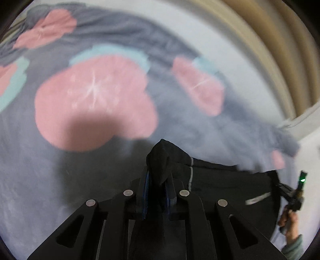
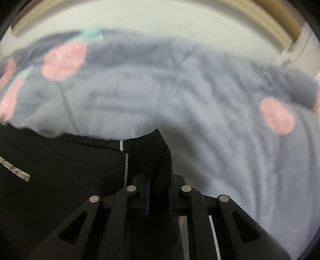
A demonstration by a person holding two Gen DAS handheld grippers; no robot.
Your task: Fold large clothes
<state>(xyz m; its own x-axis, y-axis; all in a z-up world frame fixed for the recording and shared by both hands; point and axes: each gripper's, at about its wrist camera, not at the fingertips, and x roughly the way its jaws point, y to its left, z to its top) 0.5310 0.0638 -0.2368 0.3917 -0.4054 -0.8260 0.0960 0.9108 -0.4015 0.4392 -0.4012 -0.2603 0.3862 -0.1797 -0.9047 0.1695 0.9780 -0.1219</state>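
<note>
At the bottom centre of the left wrist view, the left gripper [image 1: 159,180] is clenching a bunched corner of a black garment [image 1: 230,186], the cloth rising in a dark peak between its two fingers. The rest of the garment is spreading toward the lower right of that frame, showing a thin pale seam line and a small light label. At the far lower right edge, a hand [image 1: 289,224] in a grey-green sleeve is holding the right gripper's handle, where a small green light is glowing.

In the right wrist view, the right gripper [image 2: 159,180] is sitting at the bottom centre and is likewise pinching a corner of the black garment, which is folding up between its closed fingers. From there the garment is stretching across the lower left of the frame, again with a pale seam line and a light label near the left edge.

Behind the garment in both views, a grey-blue bedspread [image 1: 180,130] with large pink flowers and pale turquoise patches is filling most of the frame, blurred. Beyond it, along the top of each frame, a white surface [image 2: 160,18] is showing, and a tan curved band [image 1: 280,50] is running along the upper right edge.
</note>
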